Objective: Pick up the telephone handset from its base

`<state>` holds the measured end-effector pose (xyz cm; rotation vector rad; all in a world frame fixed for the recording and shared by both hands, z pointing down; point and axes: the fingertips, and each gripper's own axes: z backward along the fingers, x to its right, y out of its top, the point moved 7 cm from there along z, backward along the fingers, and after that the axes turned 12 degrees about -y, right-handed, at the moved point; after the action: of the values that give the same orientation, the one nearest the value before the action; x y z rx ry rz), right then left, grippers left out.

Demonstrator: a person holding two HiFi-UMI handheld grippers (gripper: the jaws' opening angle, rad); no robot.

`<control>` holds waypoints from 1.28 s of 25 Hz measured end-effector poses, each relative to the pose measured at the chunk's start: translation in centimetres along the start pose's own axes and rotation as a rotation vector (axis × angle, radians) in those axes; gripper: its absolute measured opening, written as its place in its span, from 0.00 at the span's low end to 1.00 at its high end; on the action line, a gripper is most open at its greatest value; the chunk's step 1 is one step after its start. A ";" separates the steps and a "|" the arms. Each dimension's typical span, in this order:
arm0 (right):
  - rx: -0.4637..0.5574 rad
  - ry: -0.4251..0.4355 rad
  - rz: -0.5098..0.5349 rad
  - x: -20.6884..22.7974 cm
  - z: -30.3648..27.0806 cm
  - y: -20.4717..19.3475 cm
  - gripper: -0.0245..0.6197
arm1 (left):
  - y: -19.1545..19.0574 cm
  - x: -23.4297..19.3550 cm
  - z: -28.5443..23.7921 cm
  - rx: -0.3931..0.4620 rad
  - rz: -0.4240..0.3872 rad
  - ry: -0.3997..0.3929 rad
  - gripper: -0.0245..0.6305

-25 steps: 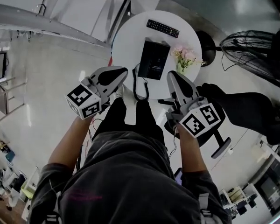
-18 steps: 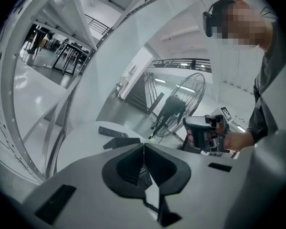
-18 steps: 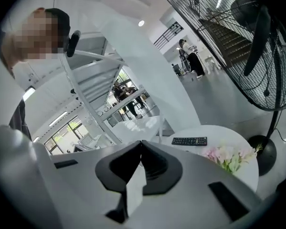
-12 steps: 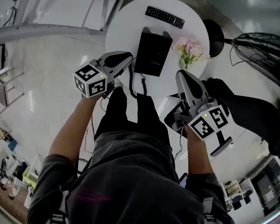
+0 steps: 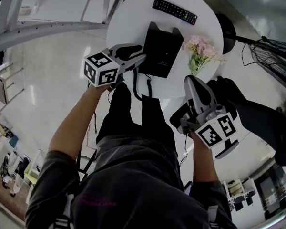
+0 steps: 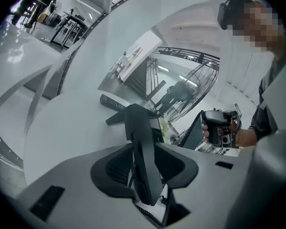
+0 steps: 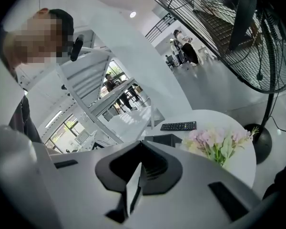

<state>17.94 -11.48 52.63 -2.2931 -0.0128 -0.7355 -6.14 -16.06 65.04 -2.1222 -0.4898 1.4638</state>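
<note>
Tip: left gripper (image 5: pixel 137 58), jaws just opened around the black plastic telephone handset (image 6: pixel 143 147), should centre on it before squeezing; right gripper (image 5: pixel 194 83), jaws pressed together, hangs clear.

Head view: the left gripper (image 5: pixel 139 52) covers the near-left edge of the telephone (image 5: pixel 164 51). Handset and base are both black there and cannot be told apart.

Left gripper view: the jaws have just been opening and stand apart, with a dark upright bar between them, probably the handset (image 6: pixel 143 142). Its lower end is hidden behind the gripper body. The coiled cord (image 6: pixel 150 216) is cut off by the bottom edge.

The remote (image 5: pixel 174 11) keys are too small to read.

Right gripper view: the right gripper (image 7: pixel 137 171) body hides most of the telephone and the lower stems of the flowers (image 7: pixel 219 144). The fan (image 7: pixel 229 27) is cut off at top and right.
</note>
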 end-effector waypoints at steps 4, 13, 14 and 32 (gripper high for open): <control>-0.006 -0.008 -0.006 0.4 -0.5 -0.3 0.07 | -0.1 -0.7 -0.6 -0.023 0.020 -0.023 0.28; -0.021 -0.014 -0.020 1.0 -0.9 -1.0 0.07 | -0.1 -1.5 -1.9 -0.058 0.040 -0.109 0.23; -0.021 -0.015 -0.022 1.1 -0.9 -1.0 0.07 | -0.1 -1.5 -1.9 -0.055 0.044 -0.117 0.21; -0.014 -0.019 -0.029 0.2 -0.4 -0.8 0.07 | 0.3 -0.1 -1.1 0.030 0.076 -0.169 0.16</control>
<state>17.70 -11.19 53.43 -2.3179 -0.0499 -0.7302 -5.14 -16.59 65.24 -2.0242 -0.4490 1.6918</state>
